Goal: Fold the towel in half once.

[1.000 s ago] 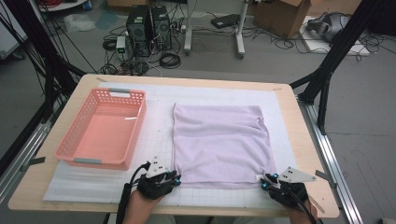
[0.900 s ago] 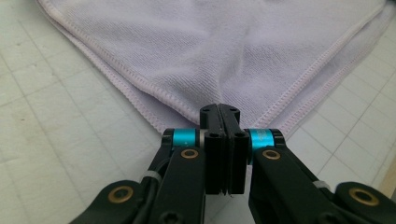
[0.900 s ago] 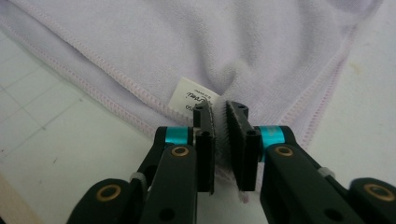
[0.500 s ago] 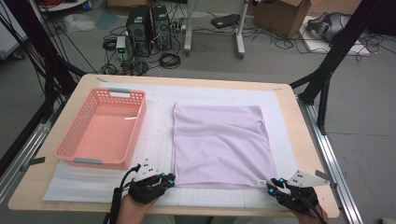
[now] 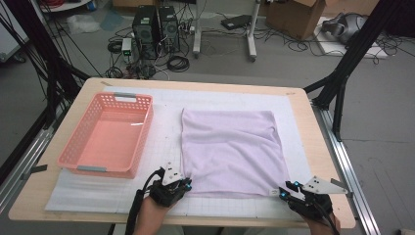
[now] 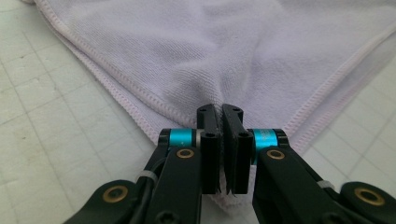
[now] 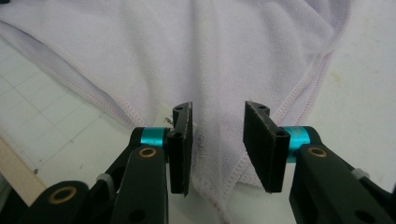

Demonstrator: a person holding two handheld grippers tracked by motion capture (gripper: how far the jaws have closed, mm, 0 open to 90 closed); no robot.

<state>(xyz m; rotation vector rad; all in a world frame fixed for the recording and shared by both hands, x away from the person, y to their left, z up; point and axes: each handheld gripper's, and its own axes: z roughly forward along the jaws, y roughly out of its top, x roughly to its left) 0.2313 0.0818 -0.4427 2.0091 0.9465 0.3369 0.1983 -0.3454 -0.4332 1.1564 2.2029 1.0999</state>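
A salmon-pink plastic lattice basket [image 5: 105,137] is sitting at the left of the table, on a white gridded mat [image 5: 161,142] that is covering most of the light wooden tabletop [image 5: 323,161]. Just right of the basket, apart from it, a pale lilac terry-cloth towel [image 5: 230,149] is lying spread flat on the mat, roughly square, with soft wrinkles running across its middle.

At the towel's near left corner the left gripper [image 5: 185,184] is resting low on the mat, the person's hand coming in from the near edge. In the left gripper view its two black jaws are standing pressed together, and the stitched corner of the towel [image 6: 224,60] is being pinched between them, the cloth puckering upward just beyond the tips.

Farther right, at the towel's near right corner, the right gripper [image 5: 284,192] is sitting close to the table's near edge. In the right gripper view its jaws are standing apart, one on either side of the towel's hemmed corner [image 7: 219,154], which is lying in the gap between them. A small white label [image 7: 164,115] is showing at the hem beside the left jaw.
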